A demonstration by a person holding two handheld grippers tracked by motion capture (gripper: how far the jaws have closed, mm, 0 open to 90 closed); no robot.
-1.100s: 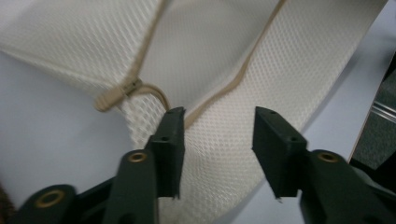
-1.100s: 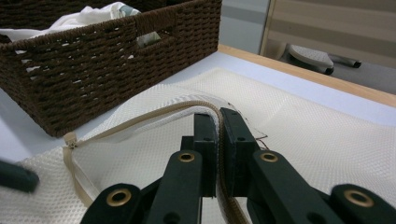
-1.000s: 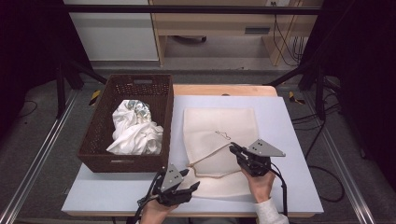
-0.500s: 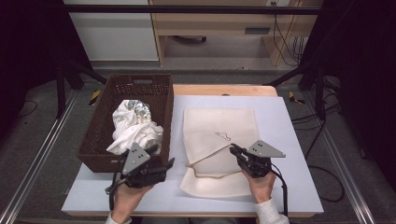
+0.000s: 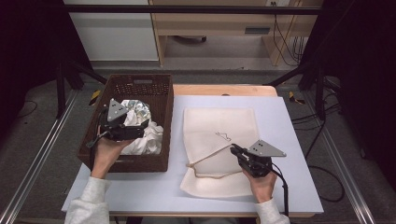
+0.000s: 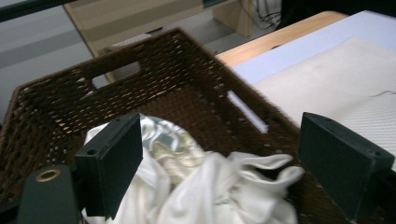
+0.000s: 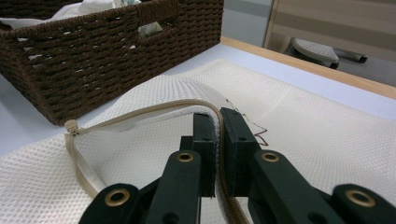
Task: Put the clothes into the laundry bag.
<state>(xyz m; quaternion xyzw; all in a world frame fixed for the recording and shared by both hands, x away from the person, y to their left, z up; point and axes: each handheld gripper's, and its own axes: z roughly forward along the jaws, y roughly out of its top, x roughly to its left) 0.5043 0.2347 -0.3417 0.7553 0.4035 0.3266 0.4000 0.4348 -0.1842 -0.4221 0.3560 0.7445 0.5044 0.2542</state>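
Observation:
A cream mesh laundry bag (image 5: 219,123) with a tan zipper lies flat on the white table top (image 5: 289,140). My right gripper (image 5: 233,150) is shut on the bag's zipper edge (image 7: 154,109) and lifts that lip slightly, so the bag mouth gapes. A brown wicker basket (image 5: 140,80) at the left holds crumpled white clothes (image 5: 148,140). My left gripper (image 5: 140,130) hovers over the basket above the clothes (image 6: 210,186). Its jaws have just been opening and stand wide apart, gripping nothing.
The basket's far wall (image 6: 116,56) has a handle slot. A wooden table strip (image 5: 224,89) runs behind the white top. Black frame legs and cables stand on the floor at both sides. Bare table top lies in front of the basket.
My left gripper has moved from the bag's front left corner up and left to over the basket, and its jaws have spread. The right gripper has stayed put on the zipper edge.

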